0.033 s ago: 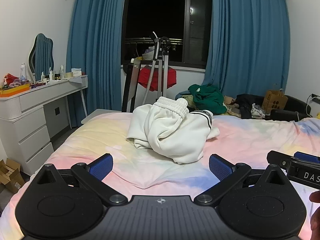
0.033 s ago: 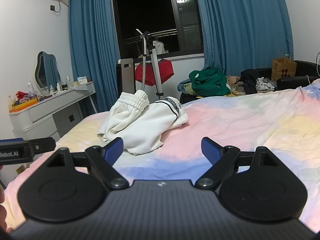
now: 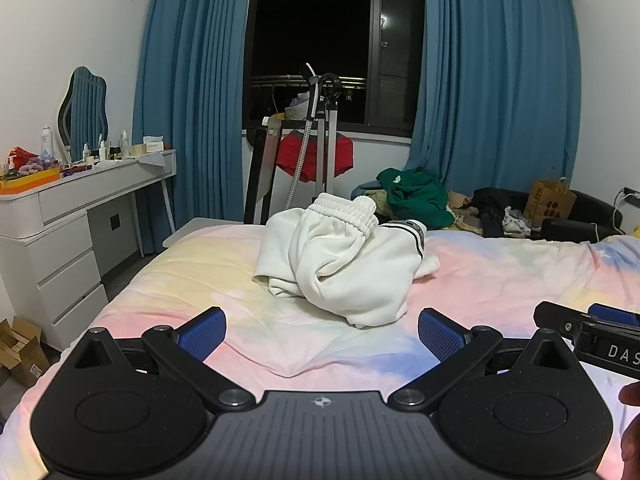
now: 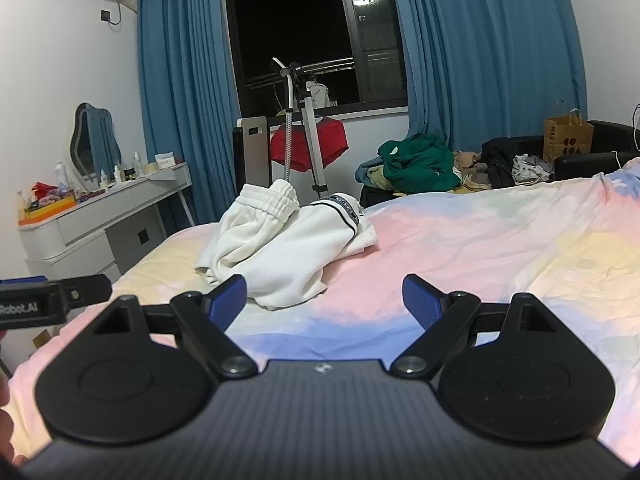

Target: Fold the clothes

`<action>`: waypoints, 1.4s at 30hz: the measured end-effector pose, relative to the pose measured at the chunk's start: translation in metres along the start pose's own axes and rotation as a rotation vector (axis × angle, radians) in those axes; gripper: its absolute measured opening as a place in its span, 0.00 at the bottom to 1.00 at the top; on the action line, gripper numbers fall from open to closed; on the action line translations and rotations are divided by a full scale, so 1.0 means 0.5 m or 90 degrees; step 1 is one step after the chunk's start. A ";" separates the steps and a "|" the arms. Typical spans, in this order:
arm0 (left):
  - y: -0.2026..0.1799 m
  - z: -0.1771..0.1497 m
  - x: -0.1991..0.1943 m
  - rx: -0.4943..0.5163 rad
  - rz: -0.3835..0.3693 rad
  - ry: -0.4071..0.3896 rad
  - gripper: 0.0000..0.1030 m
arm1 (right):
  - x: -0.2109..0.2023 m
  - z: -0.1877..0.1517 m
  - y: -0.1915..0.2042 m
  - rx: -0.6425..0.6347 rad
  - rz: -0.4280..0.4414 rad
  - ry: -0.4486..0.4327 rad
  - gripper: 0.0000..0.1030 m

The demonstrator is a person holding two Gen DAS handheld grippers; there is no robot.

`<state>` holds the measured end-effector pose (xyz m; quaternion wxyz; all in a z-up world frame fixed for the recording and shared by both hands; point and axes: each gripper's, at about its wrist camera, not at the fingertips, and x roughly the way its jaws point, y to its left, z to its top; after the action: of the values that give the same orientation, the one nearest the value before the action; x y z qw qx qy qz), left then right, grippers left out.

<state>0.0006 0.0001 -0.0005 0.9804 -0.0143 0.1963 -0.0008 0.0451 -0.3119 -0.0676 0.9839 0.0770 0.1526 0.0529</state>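
Trousers, white, lie bunched near our bed's far edge, waistband up; legs perhaps tucked under; both grippers gape wide.

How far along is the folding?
Done: nothing visible. The white garment lies crumpled in a heap on the pastel bedspread, elastic waistband up.
In hand: nothing. The left gripper and right gripper are both open and empty, short of the heap.
Left: grasp it, spread it flat, then fold.
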 end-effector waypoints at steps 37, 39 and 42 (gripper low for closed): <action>0.012 -0.013 0.024 0.001 0.015 0.008 1.00 | -0.008 0.001 -0.001 0.004 -0.004 -0.015 0.84; 0.016 -0.016 0.027 -0.004 0.010 0.010 1.00 | -0.007 0.001 -0.001 0.004 -0.007 -0.016 0.84; 0.019 -0.018 0.031 -0.009 0.011 0.012 1.00 | -0.008 0.002 -0.002 0.007 -0.008 -0.017 0.84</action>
<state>0.0114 0.0092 -0.0152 0.9784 -0.0194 0.2054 0.0091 0.0417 -0.3135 -0.0659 0.9857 0.0824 0.1400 0.0445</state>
